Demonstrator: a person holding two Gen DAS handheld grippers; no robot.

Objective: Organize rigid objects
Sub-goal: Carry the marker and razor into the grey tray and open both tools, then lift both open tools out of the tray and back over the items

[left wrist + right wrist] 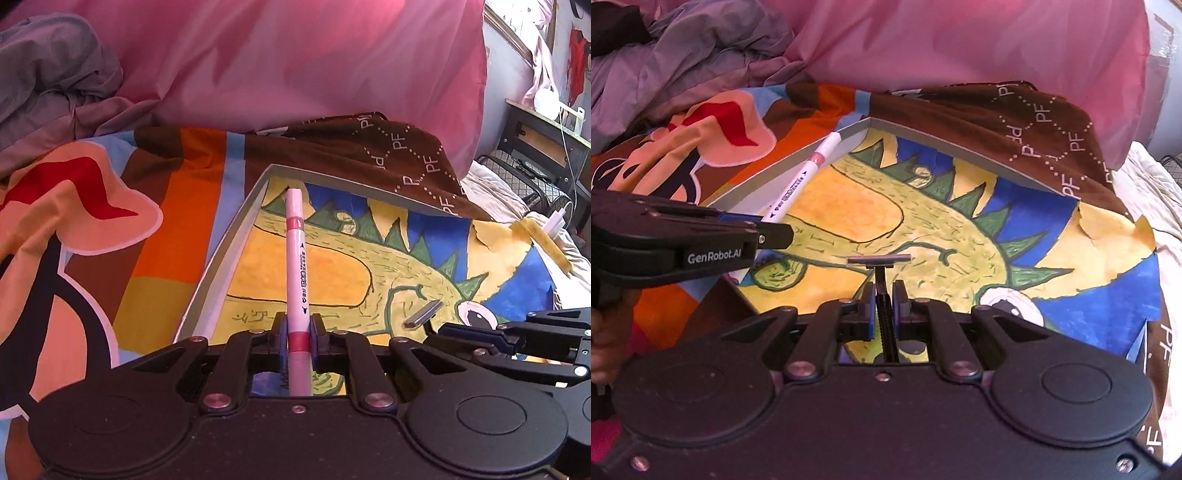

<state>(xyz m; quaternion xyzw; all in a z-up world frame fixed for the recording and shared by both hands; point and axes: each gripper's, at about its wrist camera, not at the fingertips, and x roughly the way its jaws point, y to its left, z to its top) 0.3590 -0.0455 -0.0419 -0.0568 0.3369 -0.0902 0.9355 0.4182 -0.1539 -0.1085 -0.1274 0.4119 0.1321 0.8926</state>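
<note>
Left tongs (298,326) closed on pink marker (295,258), right tongs (884,299) closed on razor (879,260) by its handle, both held over the tray (798,151) with the dinosaur drawing (849,206), presumably for placing inside.

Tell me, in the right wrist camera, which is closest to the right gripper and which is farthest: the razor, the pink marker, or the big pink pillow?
1. Razor: clamped in the right gripper, head just ahead of the fingers.
2. Pink marker: up and left, held by the left gripper, over the tray's left wall.
3. Pink pillow: farthest, behind the tray.
</note>
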